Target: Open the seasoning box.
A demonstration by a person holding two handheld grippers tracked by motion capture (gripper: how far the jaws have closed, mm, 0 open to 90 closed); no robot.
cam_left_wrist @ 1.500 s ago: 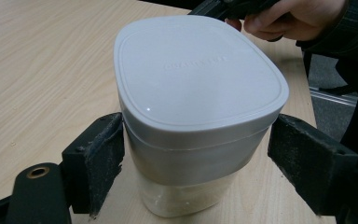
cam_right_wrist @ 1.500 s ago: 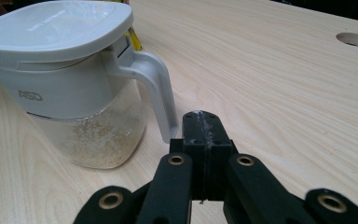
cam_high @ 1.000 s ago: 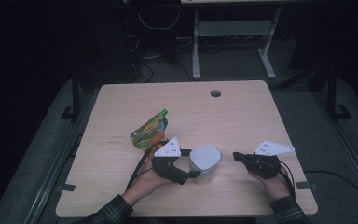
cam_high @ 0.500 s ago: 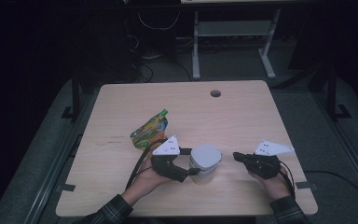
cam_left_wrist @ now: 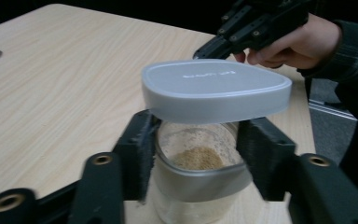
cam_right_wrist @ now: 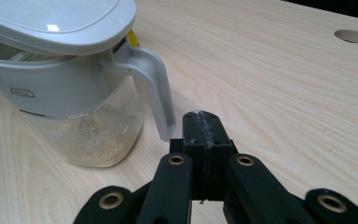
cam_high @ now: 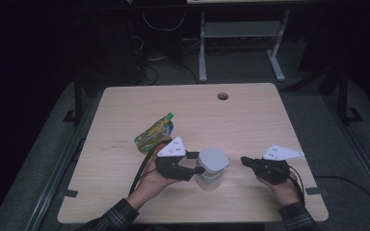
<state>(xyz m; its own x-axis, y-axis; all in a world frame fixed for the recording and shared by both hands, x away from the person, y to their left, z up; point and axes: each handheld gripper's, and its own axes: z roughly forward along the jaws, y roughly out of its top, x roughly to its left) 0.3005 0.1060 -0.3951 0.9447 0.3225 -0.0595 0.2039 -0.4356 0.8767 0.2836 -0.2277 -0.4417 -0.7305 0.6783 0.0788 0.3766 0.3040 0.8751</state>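
A clear jar [cam_high: 213, 164] with a grey lid [cam_left_wrist: 214, 91], a grey handle [cam_right_wrist: 161, 93] and a little brown powder at the bottom stands near the table's front edge. My left gripper [cam_high: 200, 166] reaches it from the left. Its jaws have just been closing and now sit against both sides of the jar's collar, under the lid [cam_left_wrist: 196, 154]. To the jar's right, my right gripper [cam_high: 244, 160] is shut with nothing in it. Its fingertips [cam_right_wrist: 200, 126] point at the handle from a short gap away.
A green and orange pouch [cam_high: 155, 134] lies flat behind my left hand. The wooden table [cam_high: 250, 120] has a round cable hole [cam_high: 222, 96] near its far edge. Beyond the table are a dark floor, cables and a metal frame.
The left gripper's jaws have drawn in around the jar. The jar, the pouch and the right hand have stayed where they were.
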